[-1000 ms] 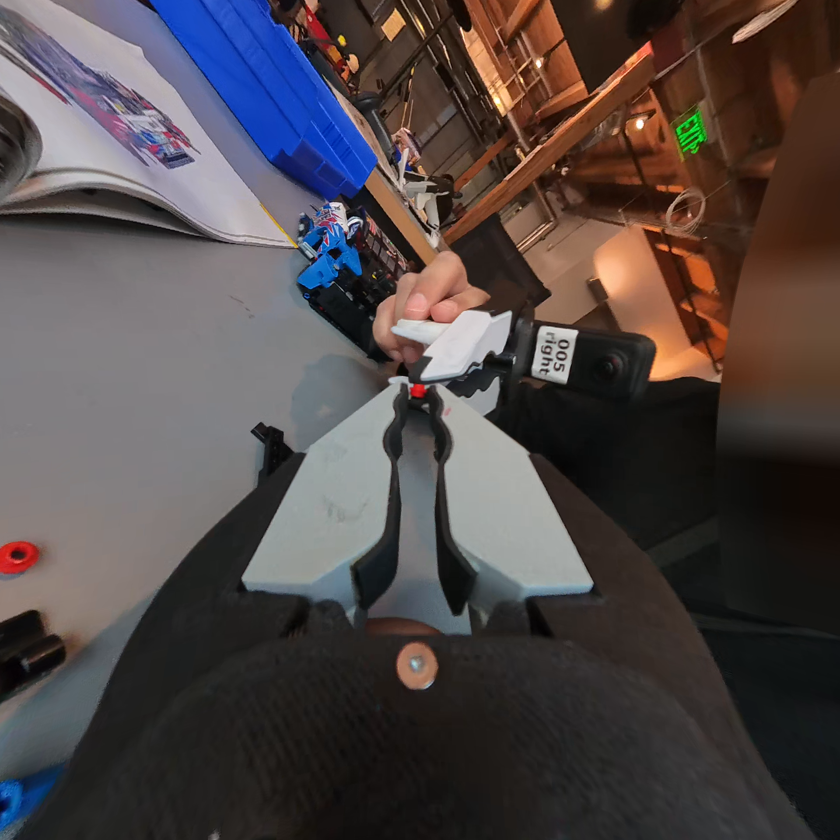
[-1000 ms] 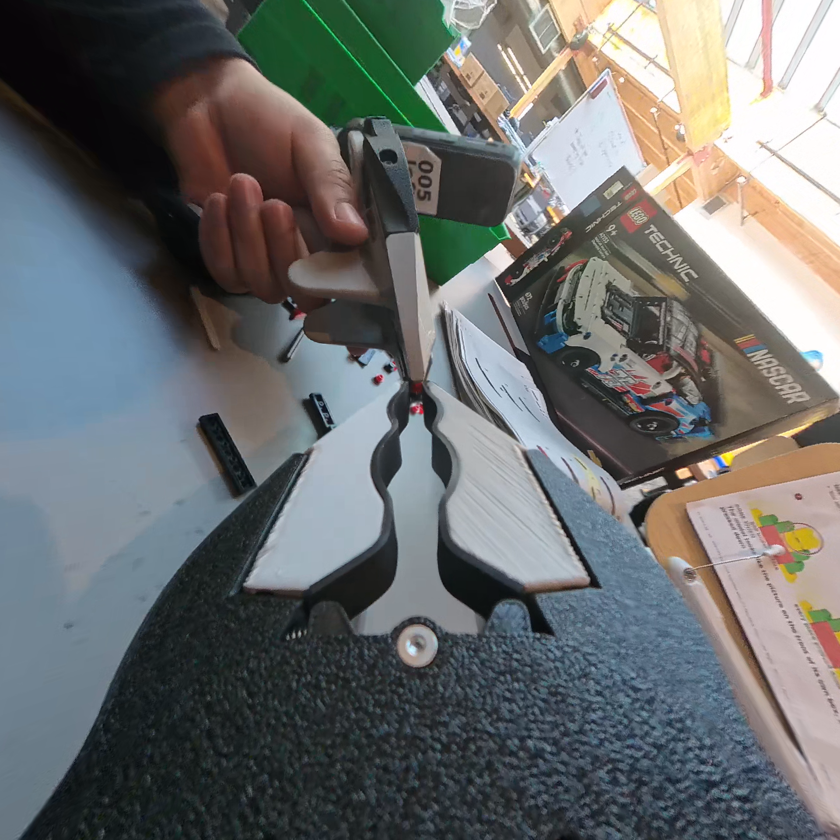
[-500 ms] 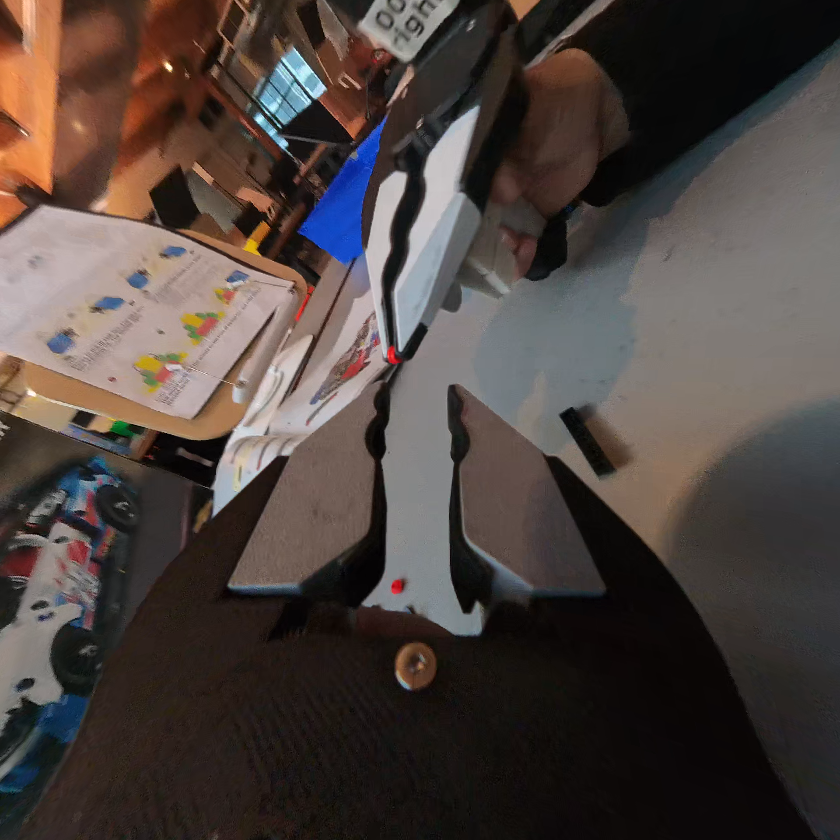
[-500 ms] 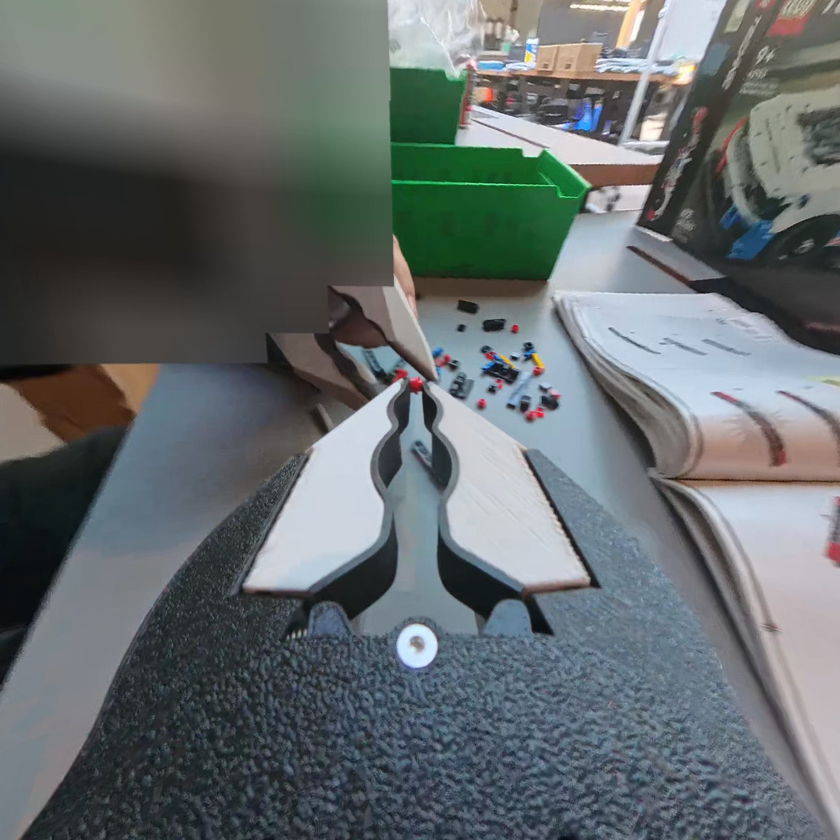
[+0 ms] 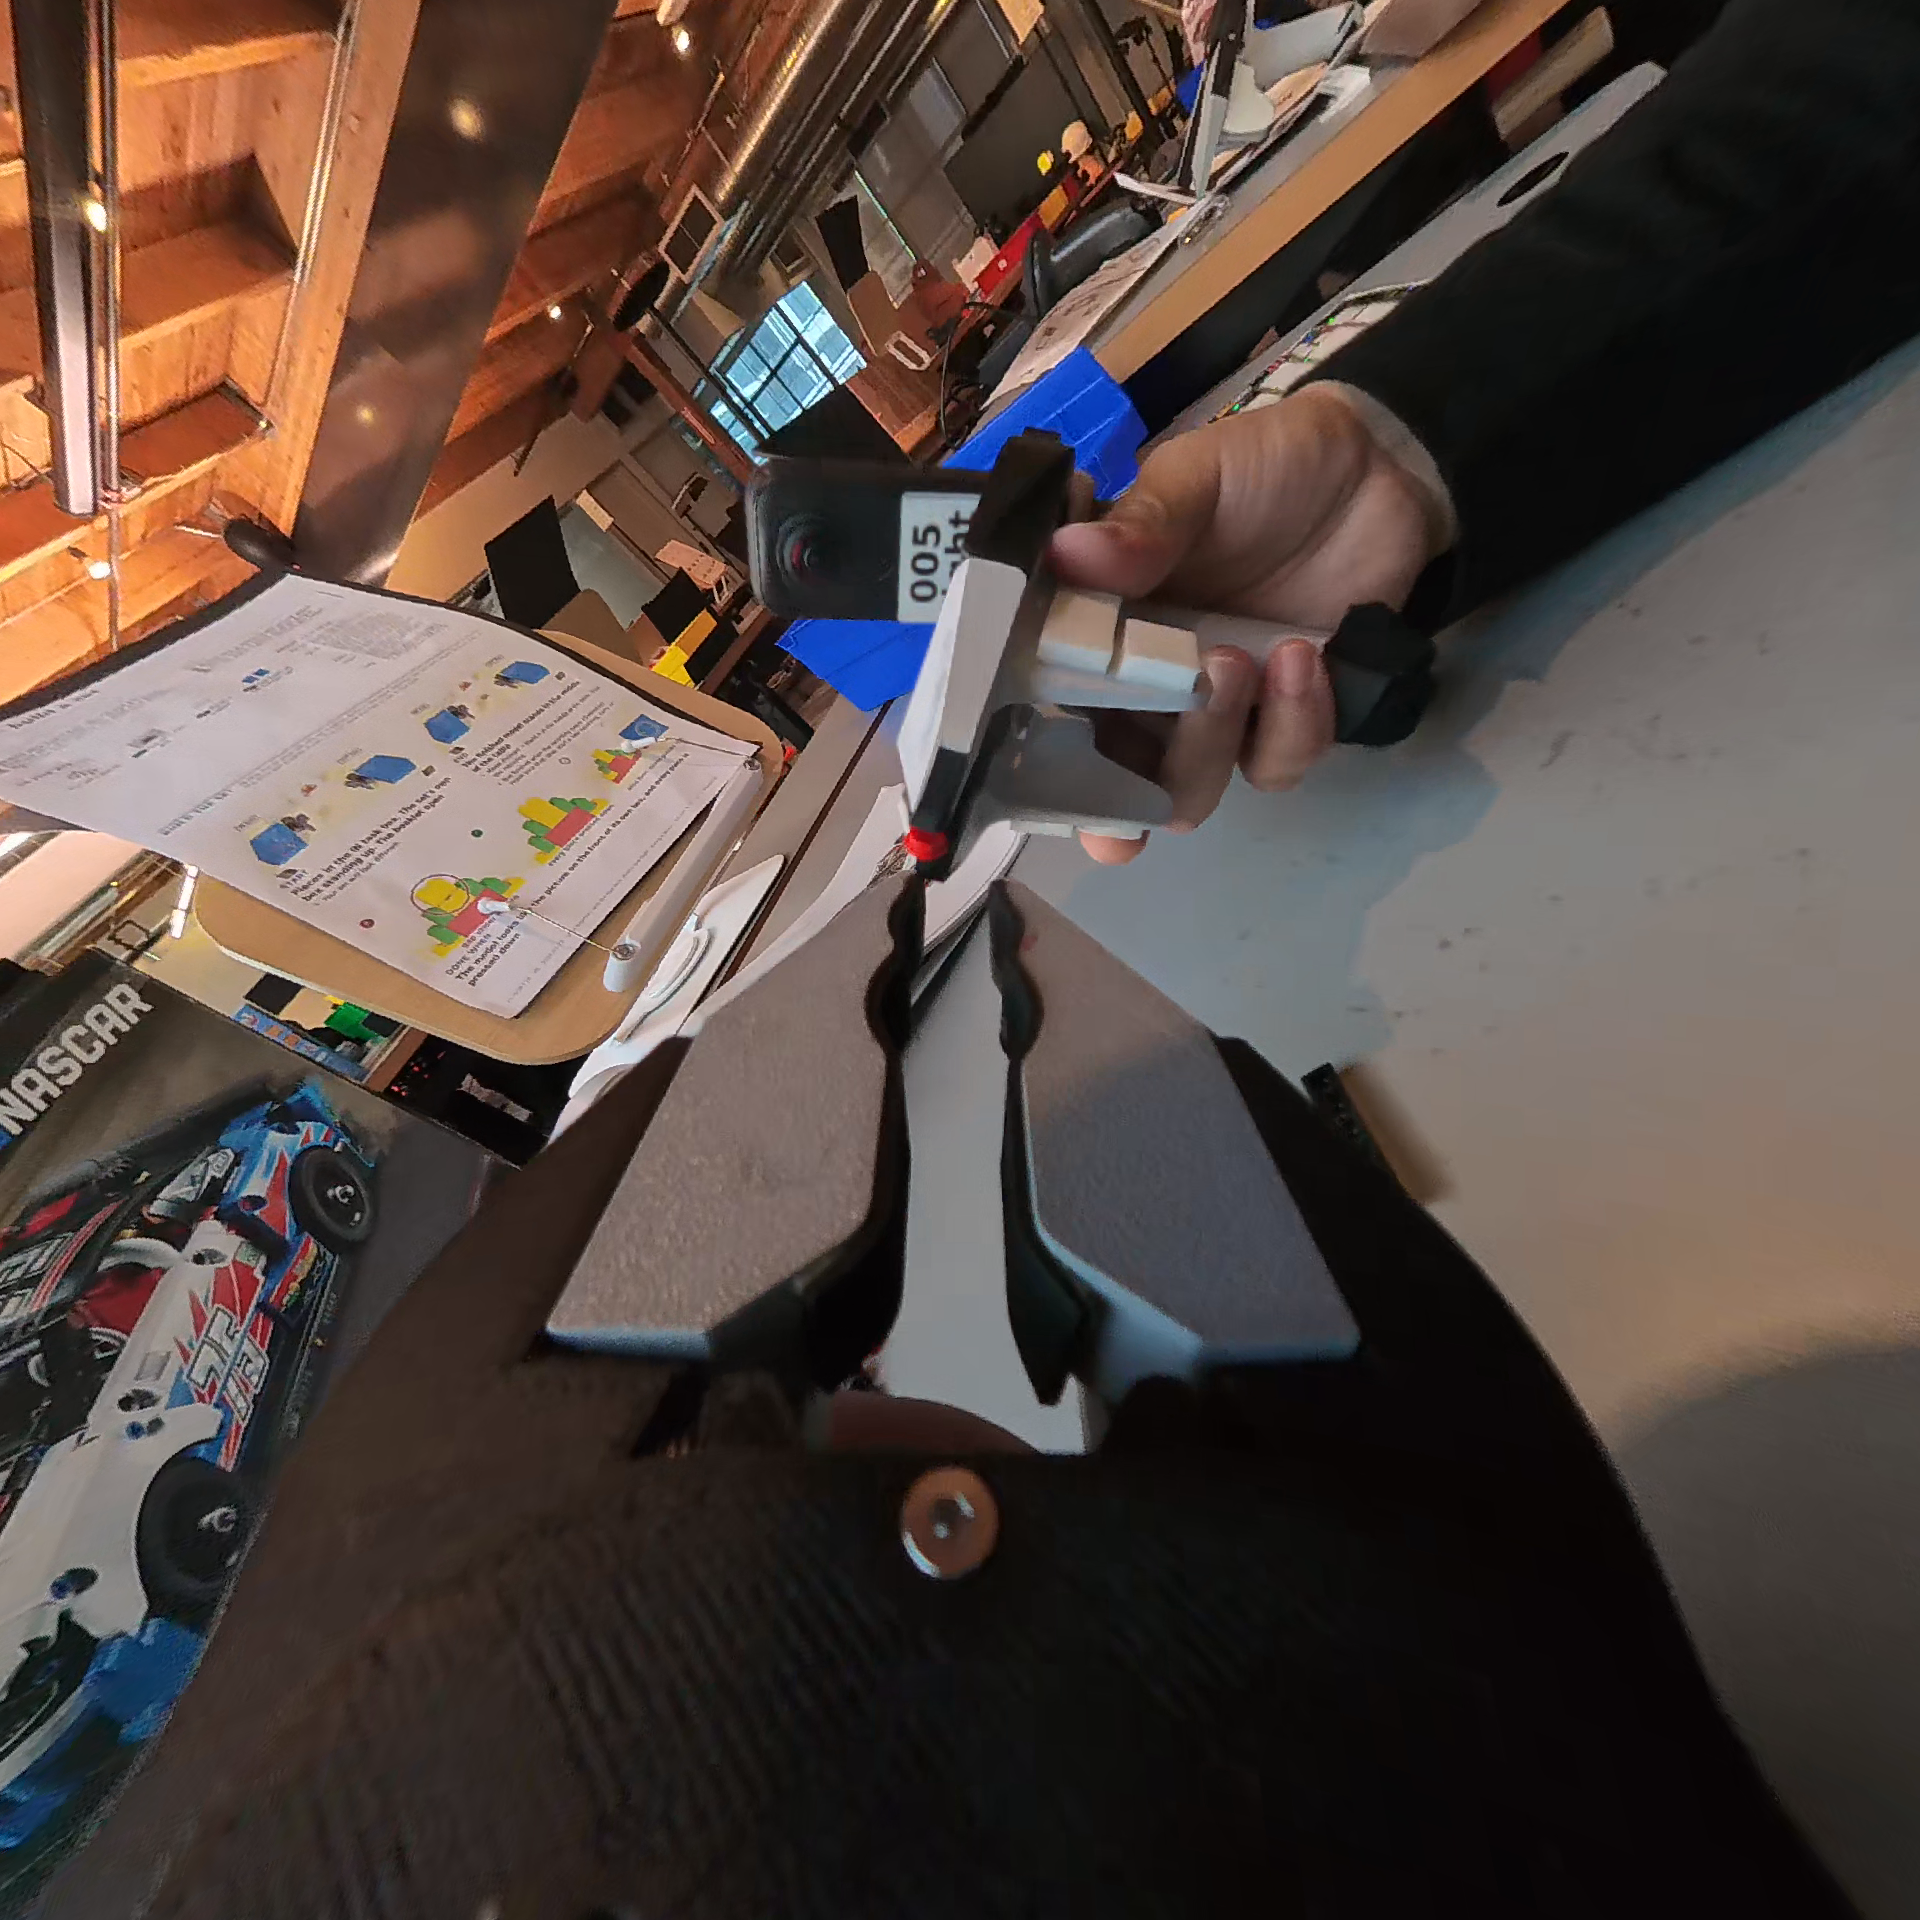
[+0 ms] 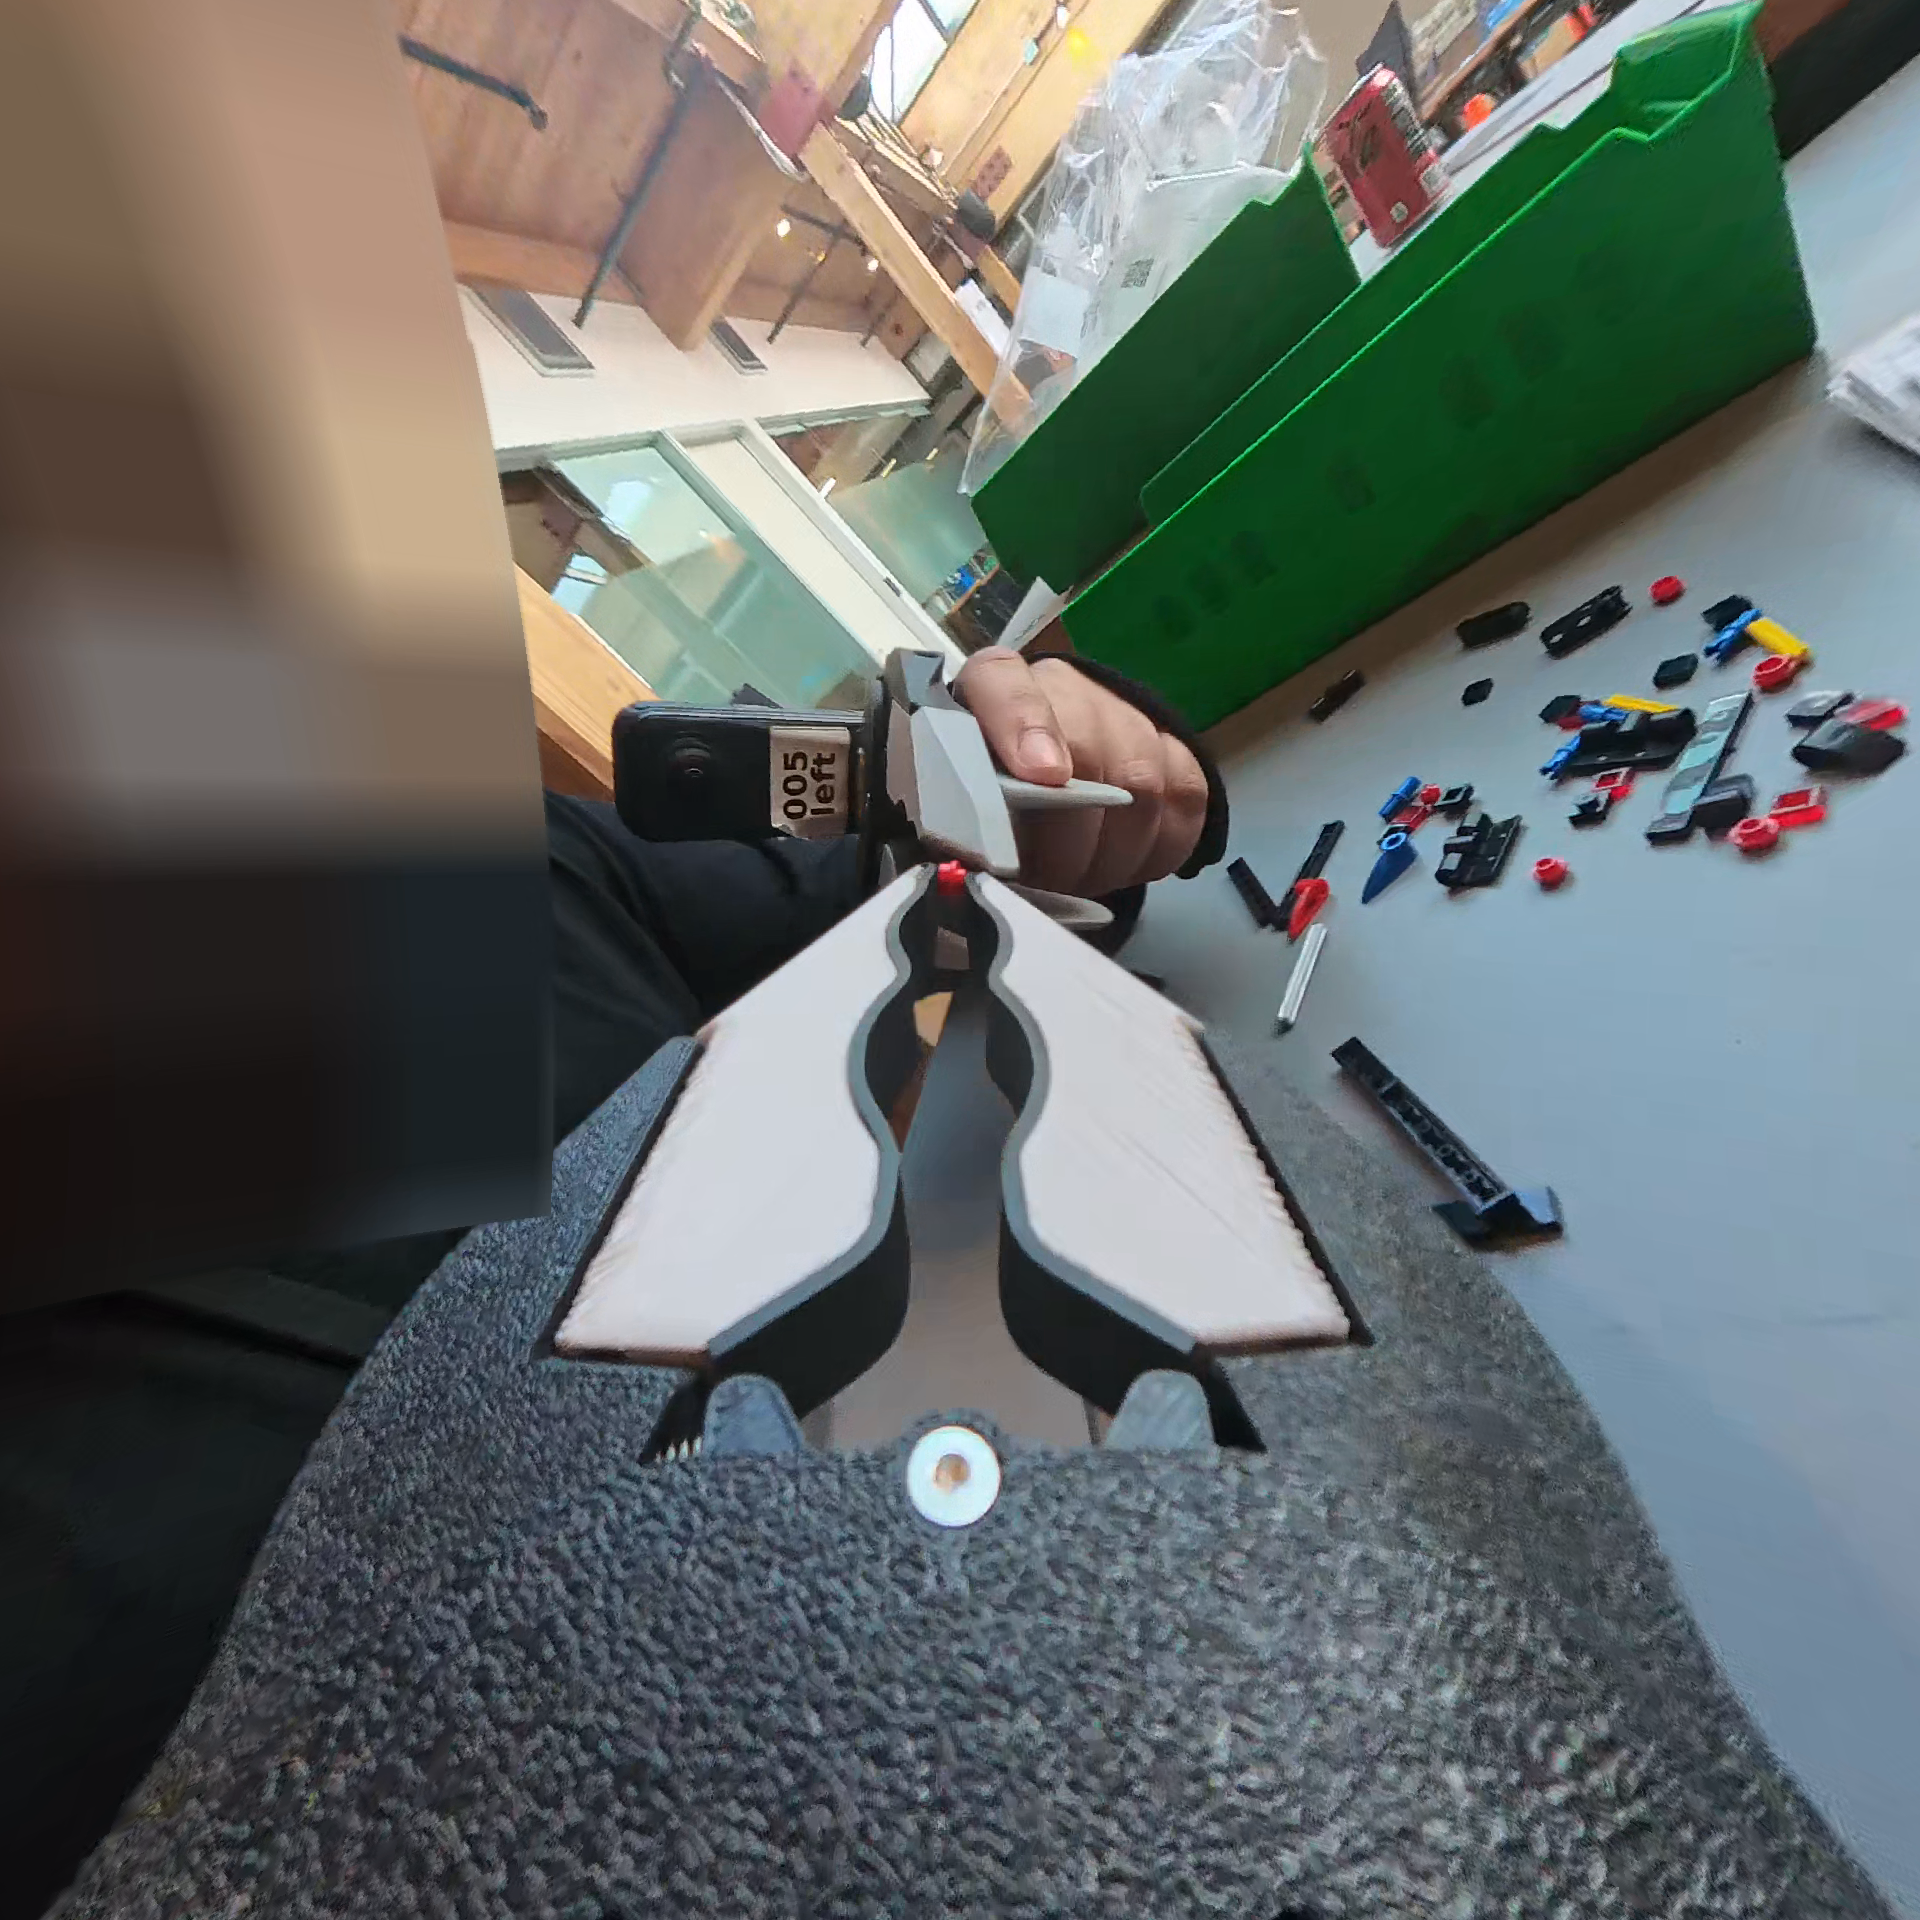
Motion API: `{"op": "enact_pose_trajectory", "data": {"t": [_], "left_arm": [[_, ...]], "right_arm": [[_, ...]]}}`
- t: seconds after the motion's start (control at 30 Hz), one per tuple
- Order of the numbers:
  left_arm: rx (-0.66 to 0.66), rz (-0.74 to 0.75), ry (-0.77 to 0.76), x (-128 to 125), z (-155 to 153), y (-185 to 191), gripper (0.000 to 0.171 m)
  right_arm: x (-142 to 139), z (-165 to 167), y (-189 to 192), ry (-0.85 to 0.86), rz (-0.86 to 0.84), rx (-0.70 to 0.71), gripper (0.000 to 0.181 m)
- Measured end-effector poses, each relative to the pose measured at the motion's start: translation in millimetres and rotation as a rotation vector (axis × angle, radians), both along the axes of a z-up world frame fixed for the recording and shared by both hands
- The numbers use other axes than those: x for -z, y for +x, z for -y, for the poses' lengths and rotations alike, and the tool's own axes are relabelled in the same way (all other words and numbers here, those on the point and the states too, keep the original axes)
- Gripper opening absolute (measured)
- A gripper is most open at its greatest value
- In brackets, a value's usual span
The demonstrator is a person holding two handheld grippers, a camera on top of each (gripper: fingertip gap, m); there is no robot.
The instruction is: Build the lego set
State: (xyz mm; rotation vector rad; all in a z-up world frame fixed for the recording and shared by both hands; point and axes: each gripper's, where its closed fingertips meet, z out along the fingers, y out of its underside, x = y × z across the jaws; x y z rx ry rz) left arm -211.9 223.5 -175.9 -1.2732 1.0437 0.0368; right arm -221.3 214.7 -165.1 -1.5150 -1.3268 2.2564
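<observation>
My right gripper (image 6: pixel 950 883) is shut on a small red Lego piece (image 6: pixel 948 876) at its fingertips, held in the air above the grey table (image 6: pixel 1558 1039). In the left wrist view the right gripper (image 5: pixel 935 826) comes in from the upper right in a hand, with the red piece (image 5: pixel 920 840) at its tip. My left gripper (image 5: pixel 956 906) is open and empty, its tips just below that piece and apart from it. In the right wrist view the left gripper (image 6: pixel 992 857) sits just behind the red piece, held by a hand (image 6: pixel 1091 769).
Several loose black, red, blue and yellow pieces (image 6: pixel 1662 727) lie at the right, with a black beam (image 6: pixel 1423 1132) and a grey axle (image 6: pixel 1299 977) nearer. Green bins (image 6: pixel 1455 416) stand behind. A race-car box (image 5: pixel 156 1299), a clipboard with a sheet (image 5: pixel 416 779) and a blue bin (image 5: pixel 1039 416) are on the left view's side. The tips of both grippers are at nearly the same place.
My left gripper opened and let go of the red piece, which stays in the shut right gripper. Both grippers swung round, so both views turned.
</observation>
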Motion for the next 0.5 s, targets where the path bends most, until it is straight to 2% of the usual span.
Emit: {"op": "enact_pose_trajectory", "data": {"t": [0.5], "left_arm": [[0.024,0.047,-0.034,-5.5,3.5,3.4,0.005]], "right_arm": [[4.3,4.7,1.5,-0.137,0.044,-0.082,0.005]]}}
